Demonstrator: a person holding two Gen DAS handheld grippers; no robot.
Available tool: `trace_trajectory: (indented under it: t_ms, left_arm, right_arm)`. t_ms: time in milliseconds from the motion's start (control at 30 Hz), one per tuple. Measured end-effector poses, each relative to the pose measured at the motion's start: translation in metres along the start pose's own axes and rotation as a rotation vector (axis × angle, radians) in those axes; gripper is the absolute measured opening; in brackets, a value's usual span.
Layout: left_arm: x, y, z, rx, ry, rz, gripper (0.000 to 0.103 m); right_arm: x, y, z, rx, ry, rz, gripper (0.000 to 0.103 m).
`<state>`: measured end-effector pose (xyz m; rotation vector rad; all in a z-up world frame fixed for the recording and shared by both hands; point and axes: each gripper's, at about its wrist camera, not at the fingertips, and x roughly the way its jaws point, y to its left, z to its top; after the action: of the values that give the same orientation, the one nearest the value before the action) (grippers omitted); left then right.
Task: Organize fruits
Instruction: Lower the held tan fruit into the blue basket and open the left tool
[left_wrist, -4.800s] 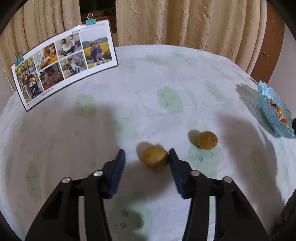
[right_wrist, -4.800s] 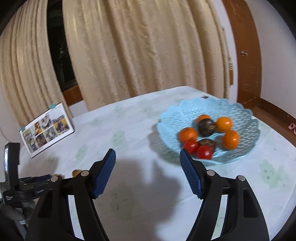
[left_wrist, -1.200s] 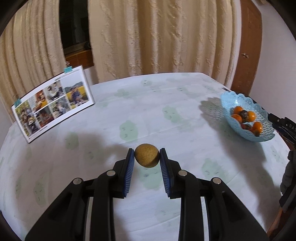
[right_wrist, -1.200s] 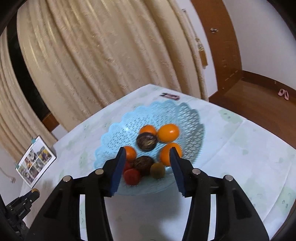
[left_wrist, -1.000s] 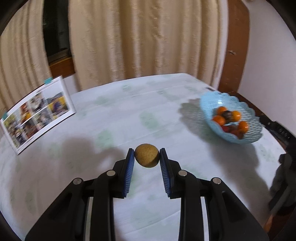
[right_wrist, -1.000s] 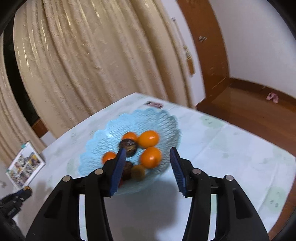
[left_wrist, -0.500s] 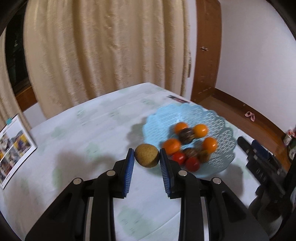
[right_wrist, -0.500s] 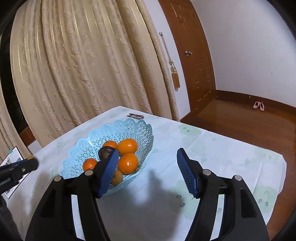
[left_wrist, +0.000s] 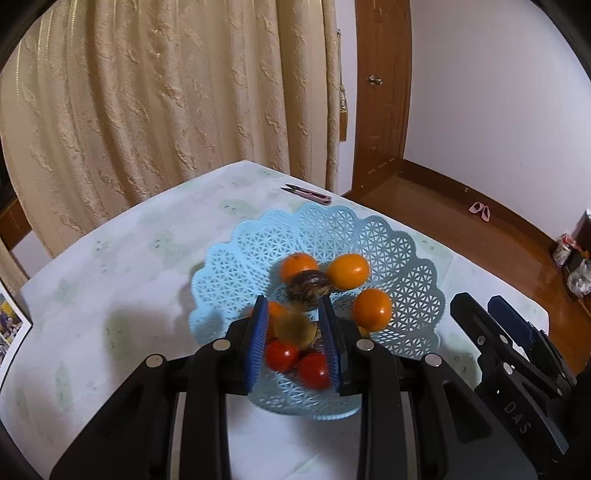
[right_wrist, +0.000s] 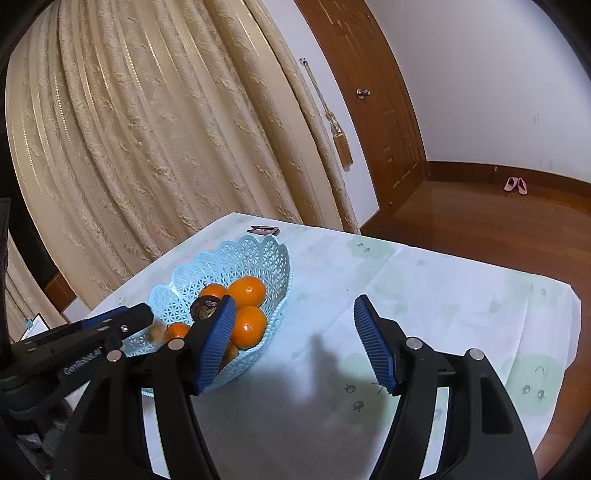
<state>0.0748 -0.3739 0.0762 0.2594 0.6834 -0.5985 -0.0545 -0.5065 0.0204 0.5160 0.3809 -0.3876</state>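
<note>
A light blue lattice basket (left_wrist: 373, 240) stands on the table and holds oranges (left_wrist: 349, 270), red tomatoes (left_wrist: 282, 354) and a dark fruit (left_wrist: 309, 284). My left gripper (left_wrist: 293, 328) hangs over the basket's near side with its jaws slightly apart. The brown round fruit (left_wrist: 295, 326) is a blur between and below the pads, dropping into the basket. My right gripper (right_wrist: 295, 339) is open and empty over the table, just right of the basket (right_wrist: 258, 258). The left gripper also shows in the right wrist view (right_wrist: 147, 325).
Pink thread snips (left_wrist: 306, 194) lie on the table behind the basket. The table edge (right_wrist: 480, 269) runs close on the right, with wooden floor beyond. Curtains hang behind. A photo board corner (left_wrist: 7, 317) shows at far left.
My left gripper carried the brown fruit over the basket, opened a little and let it go. My right gripper opened wider and drew back to the right of the basket.
</note>
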Motion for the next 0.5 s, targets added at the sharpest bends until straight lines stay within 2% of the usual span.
trace_trajectory:
  t_ms: [33,67,100,167,233,300,500]
  left_arm:
    - [0.001,0.000,0.000,0.002,0.002,0.001,0.031]
    - [0.002,0.000,0.000,0.002,0.006,-0.002,0.040]
    - [0.003,0.001,0.000,0.000,0.007,-0.003,0.058]
    - [0.001,0.002,-0.001,0.002,-0.014,0.017,0.074]
    - [0.000,0.003,-0.001,0.013,-0.025,0.042,0.077]
    - [-0.002,0.005,-0.002,0.014,-0.024,0.059,0.087]
    - [-0.007,0.013,-0.005,0.024,-0.029,0.148,0.091]
  right_arm:
    - [0.001,0.000,0.000,0.001,0.003,0.001,0.069]
    - [0.001,0.001,0.000,0.001,0.004,0.002,0.069]
    - [0.001,0.001,0.000,0.001,0.005,0.002,0.073]
    - [-0.001,0.001,0.000,0.000,0.002,0.001,0.078]
    - [-0.002,0.002,-0.001,-0.003,-0.002,0.002,0.078]
    - [-0.001,0.003,-0.001,-0.004,-0.003,0.003,0.079]
    - [-0.001,0.004,-0.002,-0.015,0.002,0.015,0.085]
